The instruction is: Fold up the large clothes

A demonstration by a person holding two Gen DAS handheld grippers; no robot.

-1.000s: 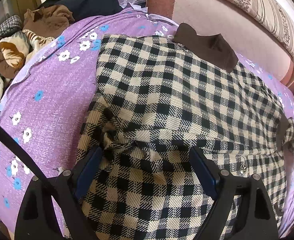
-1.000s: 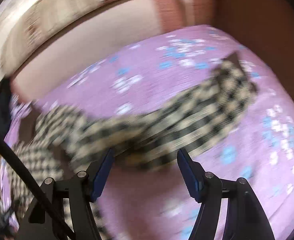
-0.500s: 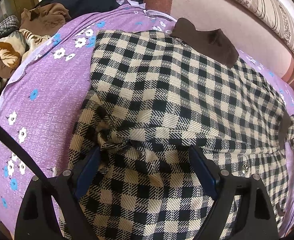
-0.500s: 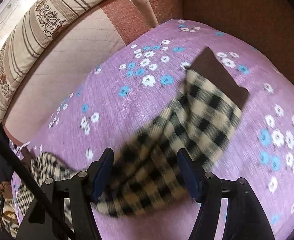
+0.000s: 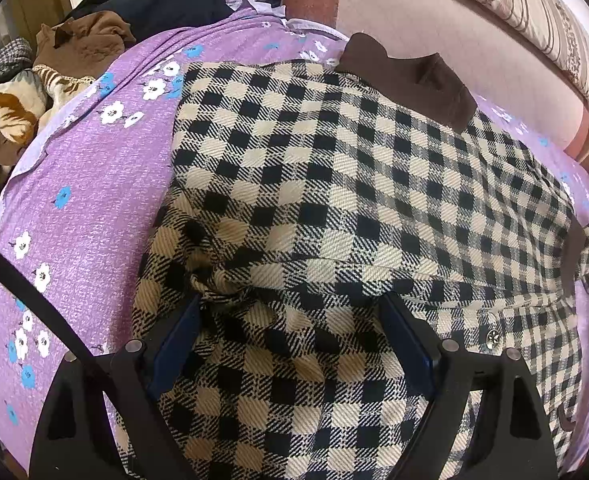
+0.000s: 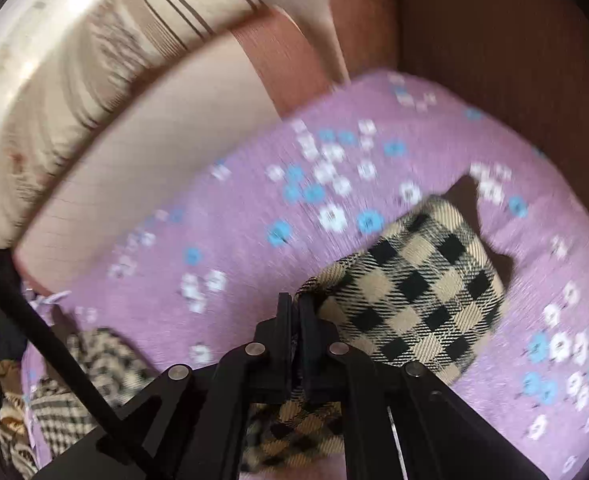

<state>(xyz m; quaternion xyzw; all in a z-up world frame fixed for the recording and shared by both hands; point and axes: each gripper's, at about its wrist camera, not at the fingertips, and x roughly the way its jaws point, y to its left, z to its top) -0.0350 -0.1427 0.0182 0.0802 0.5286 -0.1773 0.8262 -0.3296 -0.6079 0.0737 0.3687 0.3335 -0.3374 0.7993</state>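
Observation:
A black-and-cream checked shirt (image 5: pixel 334 184) with a brown collar (image 5: pixel 410 76) lies spread on a purple flowered sheet (image 5: pixel 86 184). My left gripper (image 5: pixel 290 312) hangs open just over its lower part, fingers wide apart, with a bunched fold by the left finger. In the right wrist view the shirt's sleeve (image 6: pixel 414 292), ending in a brown cuff (image 6: pixel 466 200), lies on the sheet (image 6: pixel 234 220). My right gripper (image 6: pixel 294 304) is closing: its jaws stand together, pinching the sleeve's near edge. The sleeve fabric runs on below the fingers.
A pile of brown, dark and patterned clothes (image 5: pixel 54 60) lies past the sheet's far left edge. A pink padded back (image 5: pixel 474 60) and a striped pillow (image 6: pixel 94 60) border the far side. A dark brown wall (image 6: pixel 494 40) stands at the right.
My right gripper has travelled along the sleeve toward the cuff and gone from open to shut on the sleeve. The left gripper has stayed open over the shirt.

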